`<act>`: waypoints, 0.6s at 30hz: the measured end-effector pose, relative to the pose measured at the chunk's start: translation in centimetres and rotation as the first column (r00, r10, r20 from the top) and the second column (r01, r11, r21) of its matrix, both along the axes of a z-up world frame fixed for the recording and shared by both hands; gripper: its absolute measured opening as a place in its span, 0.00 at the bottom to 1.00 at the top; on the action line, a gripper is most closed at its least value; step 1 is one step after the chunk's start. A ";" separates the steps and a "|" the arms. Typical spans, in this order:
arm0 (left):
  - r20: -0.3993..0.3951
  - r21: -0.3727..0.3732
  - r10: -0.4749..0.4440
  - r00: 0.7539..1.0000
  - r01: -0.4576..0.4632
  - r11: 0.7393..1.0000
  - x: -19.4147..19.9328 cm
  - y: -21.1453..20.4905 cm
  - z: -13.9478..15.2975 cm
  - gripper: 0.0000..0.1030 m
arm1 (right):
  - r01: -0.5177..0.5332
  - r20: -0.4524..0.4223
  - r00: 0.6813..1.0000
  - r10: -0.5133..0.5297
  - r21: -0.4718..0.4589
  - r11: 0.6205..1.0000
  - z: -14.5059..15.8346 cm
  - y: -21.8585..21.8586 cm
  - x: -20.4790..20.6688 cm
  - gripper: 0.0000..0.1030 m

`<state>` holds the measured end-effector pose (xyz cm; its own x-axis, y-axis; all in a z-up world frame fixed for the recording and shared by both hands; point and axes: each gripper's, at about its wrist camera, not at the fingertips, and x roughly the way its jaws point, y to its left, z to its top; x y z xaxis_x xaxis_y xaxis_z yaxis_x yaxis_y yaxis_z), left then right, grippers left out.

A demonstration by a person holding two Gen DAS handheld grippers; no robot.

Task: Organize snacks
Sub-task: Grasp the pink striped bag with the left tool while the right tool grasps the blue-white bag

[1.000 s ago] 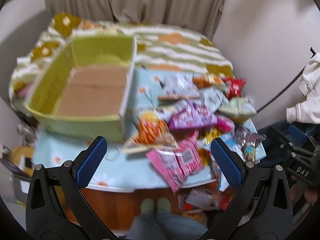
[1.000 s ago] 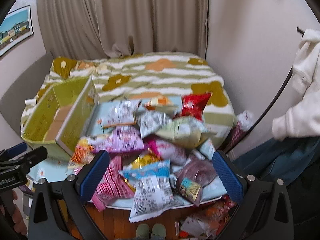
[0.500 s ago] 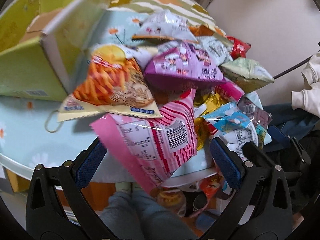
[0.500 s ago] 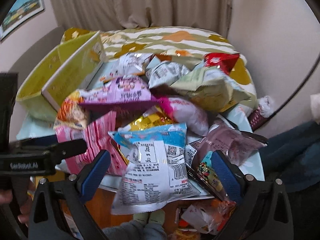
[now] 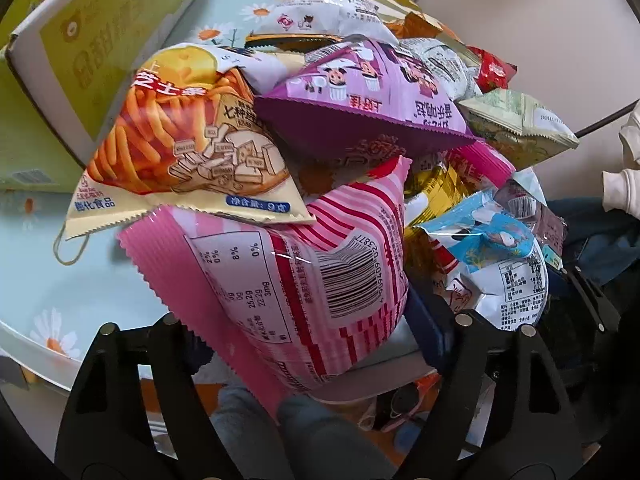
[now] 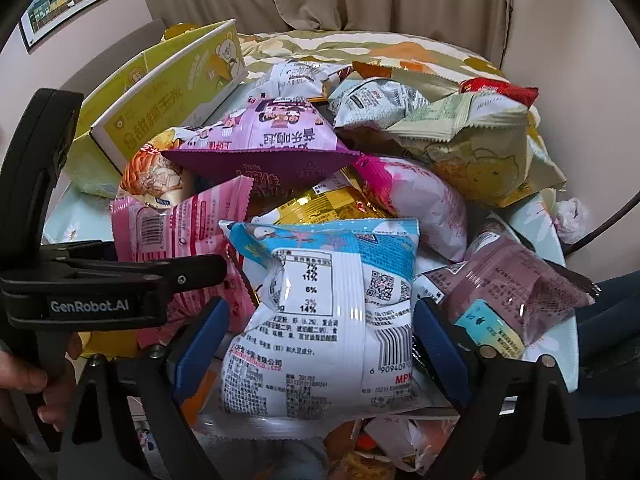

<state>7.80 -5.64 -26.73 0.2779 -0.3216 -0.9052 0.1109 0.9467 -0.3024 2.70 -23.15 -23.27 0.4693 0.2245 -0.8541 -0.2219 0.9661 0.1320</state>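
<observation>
Snack bags lie heaped on a round table with a pale blue daisy cloth [image 5: 60, 280]. My left gripper [image 5: 312, 336] is low at the table's near edge. Its jaws are closing and the pads press the sides of a pink striped bag [image 5: 280, 280]; the left pad is hidden behind the bag's seam. From the right wrist view that gripper's black finger [image 6: 120, 280] lies across the pink striped bag [image 6: 180, 232]. My right gripper [image 6: 320, 344] straddles a white-and-blue bag [image 6: 320, 312]. Its jaws are closing too, with the blue pads [image 6: 200, 340] just clear of the bag.
An open yellow-green cardboard box [image 5: 100, 40] stands at the table's left. An orange cheese-stick bag [image 5: 180, 140] and a purple bag [image 5: 360, 112] rest on the pink one. A mauve bag [image 6: 520, 280] lies right of my right gripper. More packets lie on the floor [image 6: 392, 440].
Both grippers sank from above the table to the pile's near edge. The left jaws narrowed around the pink striped bag; the right jaws narrowed slightly around the white-and-blue bag.
</observation>
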 end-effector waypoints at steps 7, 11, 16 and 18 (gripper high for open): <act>0.010 0.033 -0.005 1.000 0.005 0.999 -0.5 -0.1 0.5 0.73 | -0.004 -0.018 1.000 0.005 0.053 0.999 -0.2 -0.6 0.3 0.89; 0.036 0.077 -0.006 0.999 0.003 0.997 -0.9 -0.4 0.9 0.73 | -0.002 -0.038 0.999 0.006 0.102 0.995 -0.5 -0.8 1.0 0.89; 0.072 0.133 0.017 0.997 -0.027 0.991 -1.3 -0.4 1.1 0.73 | 0.012 -0.048 0.999 -0.006 0.123 0.992 -0.5 -1.1 1.4 0.86; 0.080 0.142 0.023 0.997 -0.034 0.989 -1.6 -0.3 1.3 0.73 | 0.017 -0.054 0.998 -0.011 0.113 0.993 -0.6 -1.0 1.6 0.81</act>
